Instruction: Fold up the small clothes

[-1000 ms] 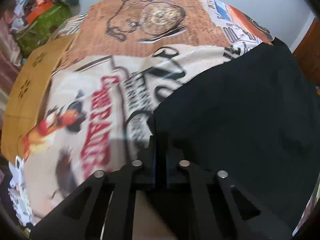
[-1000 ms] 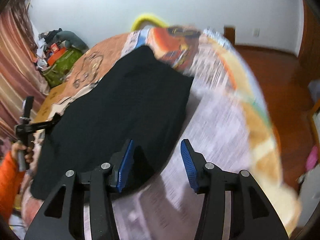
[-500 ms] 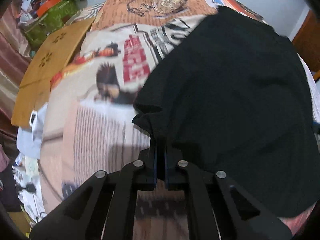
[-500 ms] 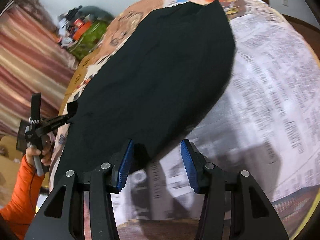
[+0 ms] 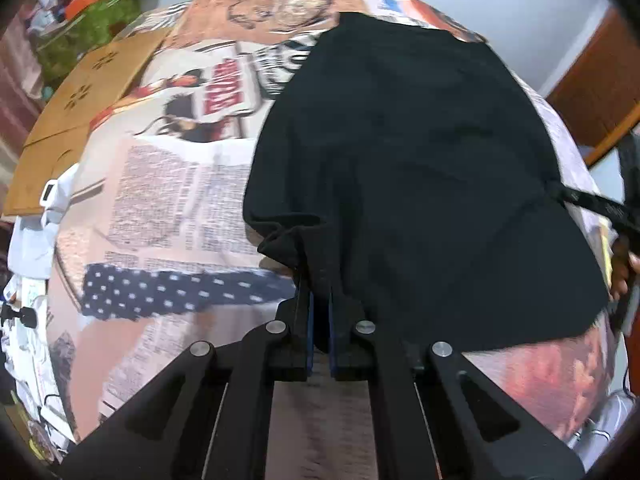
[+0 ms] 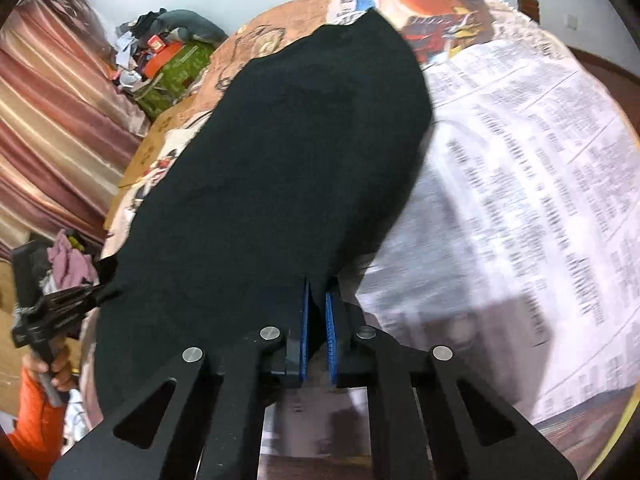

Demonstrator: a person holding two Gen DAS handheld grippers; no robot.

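A black garment (image 5: 420, 168) lies spread on a bed covered with a newspaper-print sheet (image 5: 168, 200). My left gripper (image 5: 319, 292) is shut on the garment's near left corner, where the cloth bunches. In the right wrist view the same garment (image 6: 280, 168) stretches away from me. My right gripper (image 6: 316, 300) is shut on its near right corner. The left gripper also shows in the right wrist view (image 6: 60, 308), held at the cloth's far left corner by a hand with an orange sleeve. The right gripper shows at the right edge of the left wrist view (image 5: 592, 204).
A brown cardboard sheet (image 5: 76, 116) lies at the bed's left side. A green bag with clutter (image 6: 172, 68) stands by striped curtains (image 6: 52, 128). White items (image 5: 32, 232) lie at the left edge. A wooden door (image 5: 600, 92) is on the right.
My right gripper has closed on the garment's near right corner; it was open before. Both grippers have drawn the cloth back toward me, so more of the sheet shows beyond it.
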